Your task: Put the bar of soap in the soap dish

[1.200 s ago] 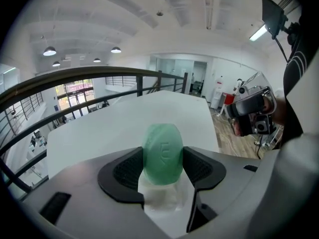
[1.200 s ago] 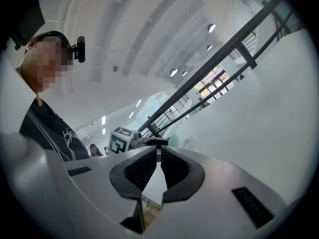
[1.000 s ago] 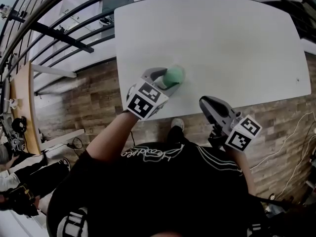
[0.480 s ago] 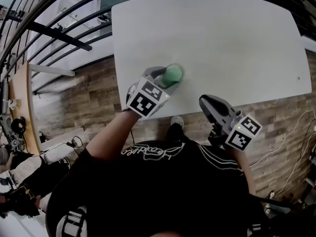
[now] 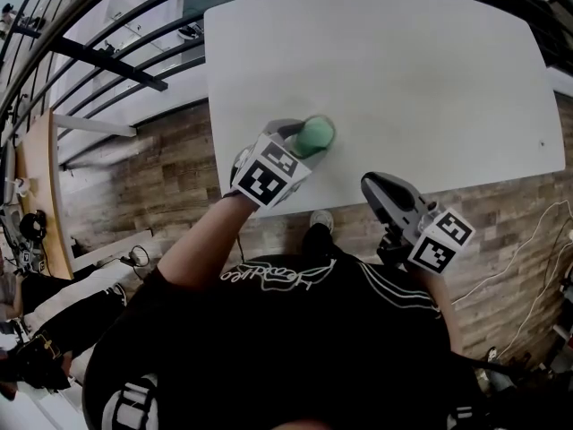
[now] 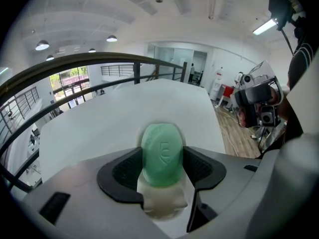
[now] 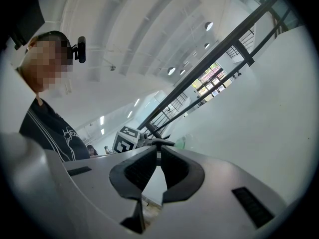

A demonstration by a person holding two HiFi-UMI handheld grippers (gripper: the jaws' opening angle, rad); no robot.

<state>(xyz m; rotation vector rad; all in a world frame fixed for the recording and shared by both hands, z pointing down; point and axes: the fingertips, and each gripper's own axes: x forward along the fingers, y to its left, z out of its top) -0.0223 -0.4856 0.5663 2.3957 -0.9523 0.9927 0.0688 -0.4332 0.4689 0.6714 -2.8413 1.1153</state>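
Left gripper [image 5: 303, 140] is clamped on the green bar of soap [image 6: 161, 155], with the pads on its two long sides. The bar stands on end with its stamped face toward the gripper's camera. Step in hand, by my reading: the set-down. To do it well, keep the bar centred over the soap dish [image 6: 160, 199] and ease it down until its lower end bears on the dish. Lean it toward the dish's middle so it falls flat inside, part the jaws slowly, then lift straight away. A sideways nudge could shove the light dish, which sits close to the near edge of the table [image 5: 430, 79], toward its left corner. The dish is pale and shallow and holds only the bar's lower end. Whether the bar already rests on it, I cannot tell. Right gripper [image 7: 158, 158] has its jaws together and empty, and hangs by the near edge, well apart from the dish.
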